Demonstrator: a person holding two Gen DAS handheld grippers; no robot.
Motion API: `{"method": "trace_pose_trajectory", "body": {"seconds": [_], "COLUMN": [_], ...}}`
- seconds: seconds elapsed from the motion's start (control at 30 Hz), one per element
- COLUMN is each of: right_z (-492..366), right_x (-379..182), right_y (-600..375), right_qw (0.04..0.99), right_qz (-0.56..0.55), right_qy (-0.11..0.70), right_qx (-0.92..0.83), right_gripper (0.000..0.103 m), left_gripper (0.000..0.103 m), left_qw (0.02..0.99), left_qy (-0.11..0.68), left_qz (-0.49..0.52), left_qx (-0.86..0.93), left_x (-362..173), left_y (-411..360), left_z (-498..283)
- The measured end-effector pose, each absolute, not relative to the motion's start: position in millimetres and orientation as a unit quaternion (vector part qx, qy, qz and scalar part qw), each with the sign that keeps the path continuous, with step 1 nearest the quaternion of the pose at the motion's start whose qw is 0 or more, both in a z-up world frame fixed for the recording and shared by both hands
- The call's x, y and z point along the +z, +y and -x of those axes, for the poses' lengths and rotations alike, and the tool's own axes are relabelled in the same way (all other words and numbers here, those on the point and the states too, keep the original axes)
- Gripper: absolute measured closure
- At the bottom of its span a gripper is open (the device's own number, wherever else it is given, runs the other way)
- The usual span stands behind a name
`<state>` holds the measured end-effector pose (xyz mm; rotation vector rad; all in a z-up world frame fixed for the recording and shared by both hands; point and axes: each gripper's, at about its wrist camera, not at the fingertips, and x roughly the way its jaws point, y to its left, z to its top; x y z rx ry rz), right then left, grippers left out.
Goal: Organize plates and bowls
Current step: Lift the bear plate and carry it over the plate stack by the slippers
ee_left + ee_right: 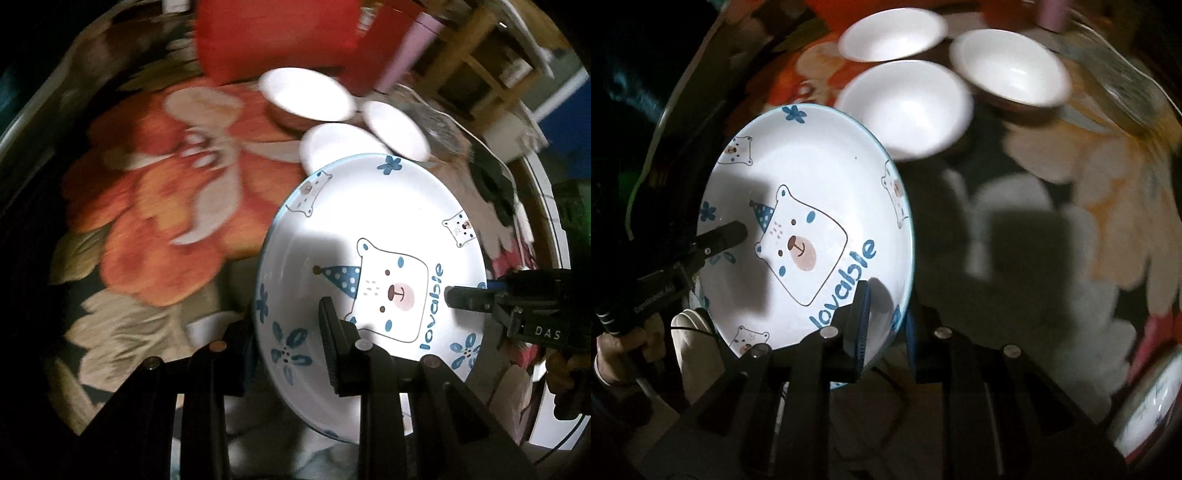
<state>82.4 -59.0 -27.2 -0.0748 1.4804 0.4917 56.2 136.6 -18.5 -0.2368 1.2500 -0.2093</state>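
Plate (pixel 369 229) with a bear drawn on it is hanging between my two grippers, tilted up off the flowery tablecloth (pixel 155 206); it is white with blue flowers, little bear faces and the word "lovable"; I am holding it from two sides.

My left gripper (pixel 291 343) is pinching the plate's rim at about 7 o'clock in the left wrist view; one finger is lying on the inside of the plate and the other is sitting behind the rim, so the jaws are clamped on the plate; in that same view my right gripper's finger is pressing on the plate at about 3 o'clock.

My right gripper (pixel 886 332) is pinching the rim at about 5 o'clock in the right wrist view; its blue-padded fingers are squeezing the edge from both sides, so those jaws are clamped on the plate too; my left gripper is poking in from about 9 o'clock there, with a hand (pixel 631 350) around its handle.

Three white bowls (pixel 905 107) are sitting on the cloth beyond the plate, toward 12 o'clock, close together; they are looking blurry.

Another patterned dish (pixel 1152 402) is peeking in at about 4 o'clock in the right wrist view, well apart from the plate; a red thing (pixel 273 33) is showing at 12 o'clock in the left wrist view.
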Motion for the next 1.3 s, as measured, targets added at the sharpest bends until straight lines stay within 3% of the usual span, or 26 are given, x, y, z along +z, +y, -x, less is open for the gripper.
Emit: {"method": "trace_pose_trajectory", "body": {"seconds": [0.87, 1.3], "right_z": [-14, 16], "right_x": [5, 7], "right_y": [-292, -401], "right_qw": [0.739, 0.737], "right_qz": [-0.126, -0.174], "right_qy": [0.658, 0.653], "right_qx": [0.067, -0.009], "right_gripper": [0.085, 0.085], "left_gripper": [0.073, 0.073], "left_qw": [0.784, 0.758], "left_qy": [0.570, 0.576], "left_qz": [0.021, -0.009], "left_qx": [-0.244, -0.306], "left_x": [8, -4], "left_y": [-107, -228], "left_z": [-84, -71]}}
